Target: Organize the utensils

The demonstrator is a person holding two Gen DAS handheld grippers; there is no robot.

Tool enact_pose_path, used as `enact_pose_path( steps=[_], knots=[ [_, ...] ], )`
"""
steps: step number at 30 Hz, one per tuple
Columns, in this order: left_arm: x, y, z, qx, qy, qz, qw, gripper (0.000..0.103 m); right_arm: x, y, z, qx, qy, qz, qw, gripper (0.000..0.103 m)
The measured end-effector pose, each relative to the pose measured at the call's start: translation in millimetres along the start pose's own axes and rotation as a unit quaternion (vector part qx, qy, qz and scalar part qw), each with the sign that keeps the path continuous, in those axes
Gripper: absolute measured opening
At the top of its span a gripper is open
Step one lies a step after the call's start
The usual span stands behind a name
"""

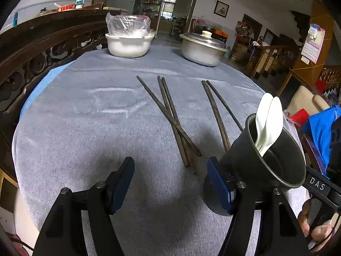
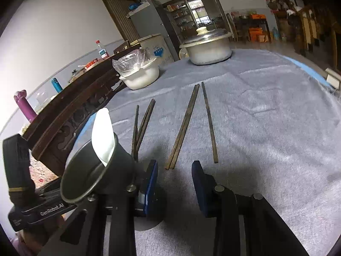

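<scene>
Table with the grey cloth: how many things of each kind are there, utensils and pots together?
Chopsticks: 6
White spoons: 2
Black cup: 1
Pots: 2
Total: 11

left gripper [image 1: 170,183]: jaws apart, empty | chopsticks [image 1: 170,117]: on cloth | cup [image 1: 262,155]: holds spoons [image 1: 268,121]

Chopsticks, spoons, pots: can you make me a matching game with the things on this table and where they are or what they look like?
Things:
1. white spoons
2. chopsticks
3. metal pot
4. white pot

Descriptions:
A. lying loose on the grey cloth
B. topped with a clear plastic bag
C. standing in the black cup
D. covered by a lid with a pale knob

Pairs: 1-C, 2-A, 3-D, 4-B
</scene>
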State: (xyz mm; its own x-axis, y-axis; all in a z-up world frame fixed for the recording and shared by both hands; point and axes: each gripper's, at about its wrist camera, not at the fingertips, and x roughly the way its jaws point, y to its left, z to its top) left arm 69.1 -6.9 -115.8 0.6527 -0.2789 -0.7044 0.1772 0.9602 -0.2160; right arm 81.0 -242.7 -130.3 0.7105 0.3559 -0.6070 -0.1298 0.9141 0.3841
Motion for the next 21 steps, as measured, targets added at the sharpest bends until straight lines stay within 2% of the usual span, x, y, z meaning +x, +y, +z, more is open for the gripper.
enact_pose_path(
  steps=[12, 15, 18, 21],
  knots=[
    [-21.2, -8.3, -21.9, 0.022, 0.004, -0.001, 0.9998, 0.072, -27.3, 14.8, -20.1, -0.026, -0.003, -0.001, 1.000, 0.037],
    [-15.5, -2.2, -22.2, 0.007, 0.019, -0.013, 0.9997, 0.072, -22.6, 11.4, -19.6, -0.022, 0.003, -0.003, 1.000, 0.037],
    [-17.4, -2.5, -22.6, 0.011, 0.012, -0.012, 0.9998, 0.072, -24.4, 12.5, -21.0, -0.024, 0.002, 0.004, 1.000, 0.037],
    [-20.2, -5.0, -20.6, 0.023, 0.007, -0.011, 0.9997, 0.072, -25.5, 16.5, -19.8, -0.038, -0.005, -0.009, 0.999, 0.037]
  ],
)
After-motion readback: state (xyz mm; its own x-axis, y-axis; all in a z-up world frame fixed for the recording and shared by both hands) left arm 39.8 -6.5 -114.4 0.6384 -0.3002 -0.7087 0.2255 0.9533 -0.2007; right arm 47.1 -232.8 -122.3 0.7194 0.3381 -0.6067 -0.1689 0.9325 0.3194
